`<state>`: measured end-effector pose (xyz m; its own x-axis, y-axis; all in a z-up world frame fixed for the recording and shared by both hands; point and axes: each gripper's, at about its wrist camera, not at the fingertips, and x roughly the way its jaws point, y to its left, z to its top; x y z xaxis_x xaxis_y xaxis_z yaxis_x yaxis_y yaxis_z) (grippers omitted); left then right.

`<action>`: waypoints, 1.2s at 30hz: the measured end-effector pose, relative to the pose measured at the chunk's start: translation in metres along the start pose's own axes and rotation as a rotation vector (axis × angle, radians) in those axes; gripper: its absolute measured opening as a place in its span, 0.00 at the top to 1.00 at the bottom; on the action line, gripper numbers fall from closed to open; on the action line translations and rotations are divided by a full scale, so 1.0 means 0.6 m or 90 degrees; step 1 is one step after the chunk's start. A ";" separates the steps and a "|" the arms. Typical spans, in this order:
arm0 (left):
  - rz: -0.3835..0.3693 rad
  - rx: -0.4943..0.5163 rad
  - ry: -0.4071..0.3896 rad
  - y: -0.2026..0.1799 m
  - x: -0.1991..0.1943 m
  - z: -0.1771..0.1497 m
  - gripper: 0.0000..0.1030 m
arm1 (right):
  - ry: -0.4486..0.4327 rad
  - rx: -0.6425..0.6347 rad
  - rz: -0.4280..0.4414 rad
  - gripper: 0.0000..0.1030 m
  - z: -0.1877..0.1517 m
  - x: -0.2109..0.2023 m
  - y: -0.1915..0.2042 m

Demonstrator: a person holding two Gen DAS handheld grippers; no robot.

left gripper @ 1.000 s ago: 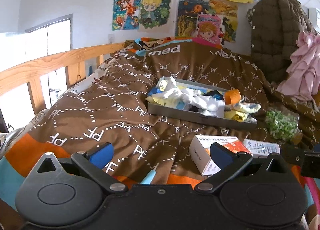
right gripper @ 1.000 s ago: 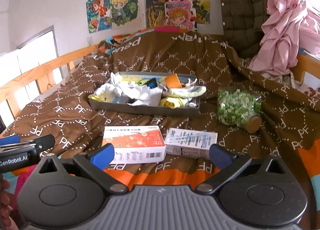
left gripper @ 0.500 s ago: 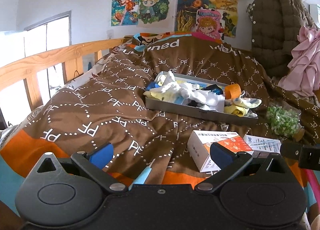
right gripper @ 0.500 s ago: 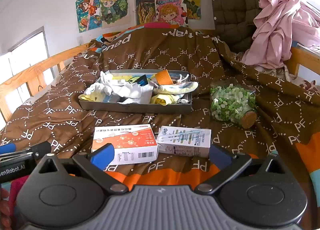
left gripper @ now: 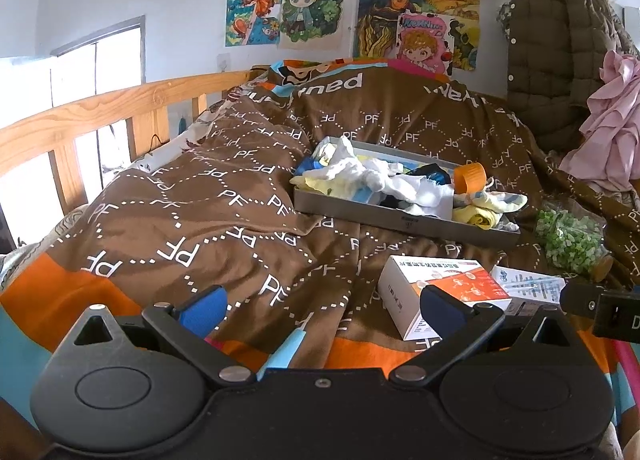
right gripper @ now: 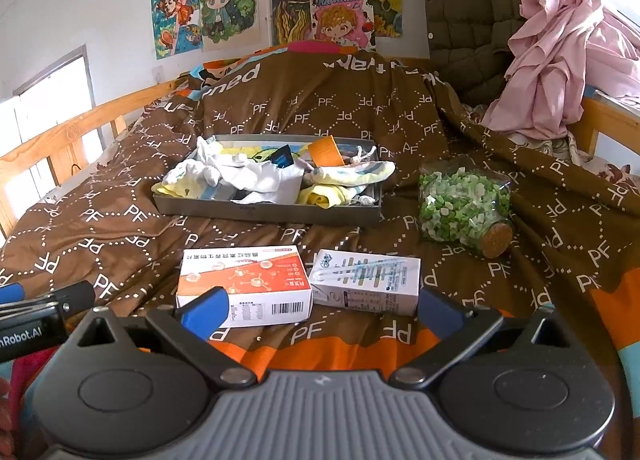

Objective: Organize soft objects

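On the brown blanket (right gripper: 360, 107) in the middle of the bed sits a shallow grey tray (right gripper: 264, 208) piled with soft things: white and yellow socks (right gripper: 248, 175) crumpled on its left and middle, a pale yellow cloth (right gripper: 348, 179) draped over its right end, an orange cup (right gripper: 325, 151) tilted among them; just right of the tray lies a jar of green and white bits (right gripper: 460, 199) on its side, cork towards the camera; nearer, side by side and touching, lie an orange-and-white box (right gripper: 244, 284) and a white-and-blue box (right gripper: 366, 280); against the back wall hang cartoon pictures (right gripper: 224, 7), with a quilted brown jacket (right gripper: 472, 7) and a pink garment (right gripper: 560, 59) to the right; a wooden rail (left gripper: 100, 111) runs along the left side; the left gripper (left gripper: 320, 306) hovers low over the blanket's near edge, jaws wide apart and empty; the right gripper (right gripper: 320, 310) hovers before the two boxes, likewise spread wide, holding nothing.
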<state>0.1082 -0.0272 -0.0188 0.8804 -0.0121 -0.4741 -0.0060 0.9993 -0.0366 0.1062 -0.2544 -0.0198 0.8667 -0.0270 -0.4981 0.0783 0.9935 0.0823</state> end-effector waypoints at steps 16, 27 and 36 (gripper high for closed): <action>0.004 -0.006 0.008 0.002 0.004 -0.001 0.01 | 0.006 -0.010 0.006 0.00 -0.001 0.008 0.003; 0.004 -0.005 0.010 0.002 0.005 -0.001 0.01 | 0.008 -0.012 0.008 0.00 -0.001 0.008 0.004; 0.004 -0.006 0.010 0.002 0.005 -0.001 0.01 | 0.008 -0.012 0.008 0.00 -0.001 0.008 0.004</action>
<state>0.1105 -0.0262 -0.0207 0.8726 -0.0057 -0.4883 -0.0163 0.9990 -0.0409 0.1103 -0.2520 -0.0225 0.8610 -0.0126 -0.5085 0.0578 0.9956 0.0732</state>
